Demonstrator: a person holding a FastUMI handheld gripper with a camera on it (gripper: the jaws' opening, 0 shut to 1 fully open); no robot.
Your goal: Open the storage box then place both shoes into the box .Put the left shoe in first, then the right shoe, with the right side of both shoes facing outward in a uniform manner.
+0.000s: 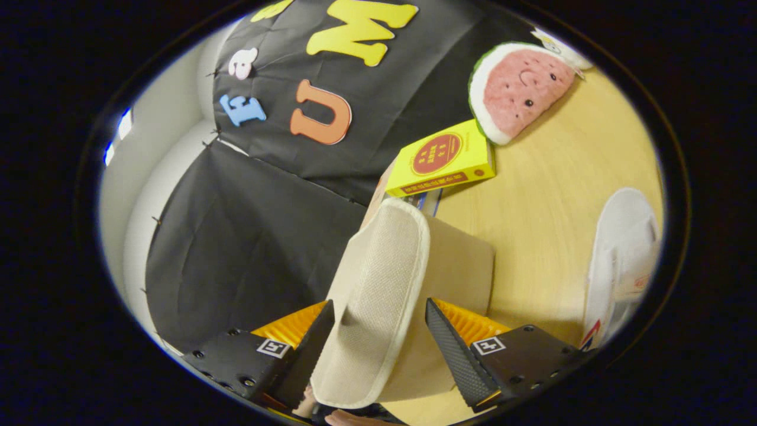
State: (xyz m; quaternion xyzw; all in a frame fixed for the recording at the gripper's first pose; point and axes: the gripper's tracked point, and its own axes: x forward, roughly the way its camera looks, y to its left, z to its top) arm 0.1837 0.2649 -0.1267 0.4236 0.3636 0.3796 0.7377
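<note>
A beige slipper point(384, 260) sits between my two fingers, its woven sole turned toward the booth wall and its upper toward the wooden table point(544, 207). My gripper point(378, 303) is shut on the slipper; the left finger point(310, 349) presses the sole's edge and the right finger point(452, 349) presses the upper. The slipper hangs off the table, and the whole scene looks tilted. A second, white slipper point(621, 260) lies on the table to the right, beyond the right finger.
A yellow book point(443, 158) lies on the table just beyond the held slipper, on top of another flat item. Further on lies a watermelon-slice plush point(517, 89). Part of a hand point(346, 418) shows beneath the fingers.
</note>
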